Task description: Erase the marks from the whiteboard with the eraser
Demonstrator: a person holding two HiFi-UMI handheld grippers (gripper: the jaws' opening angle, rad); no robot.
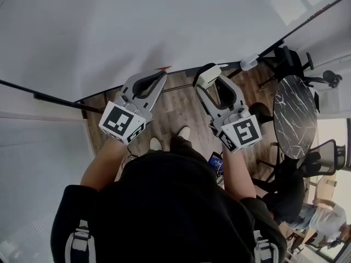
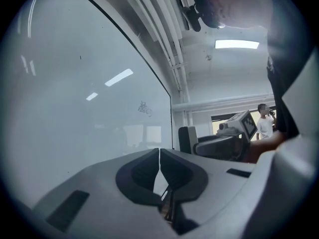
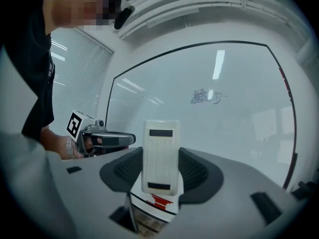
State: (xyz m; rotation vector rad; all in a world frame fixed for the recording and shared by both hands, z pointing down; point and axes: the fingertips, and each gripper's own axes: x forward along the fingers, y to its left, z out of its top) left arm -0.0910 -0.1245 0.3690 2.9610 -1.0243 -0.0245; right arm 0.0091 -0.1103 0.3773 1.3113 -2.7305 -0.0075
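eraser (image 3: 160,153) clamped in right tool (image 3: 160,172); left tool (image 2: 159,164) clenched empty; scribble (image 3: 203,97) on whiteboard (image 3: 244,133)

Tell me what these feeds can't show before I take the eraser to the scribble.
All views: the scribble is too small to read its shape.
Right gripper view: the far face of the eraser is turned away from the camera, so its wear is hidden.
Left gripper view: a dark speck on the whiteboard is too small to call a mark.
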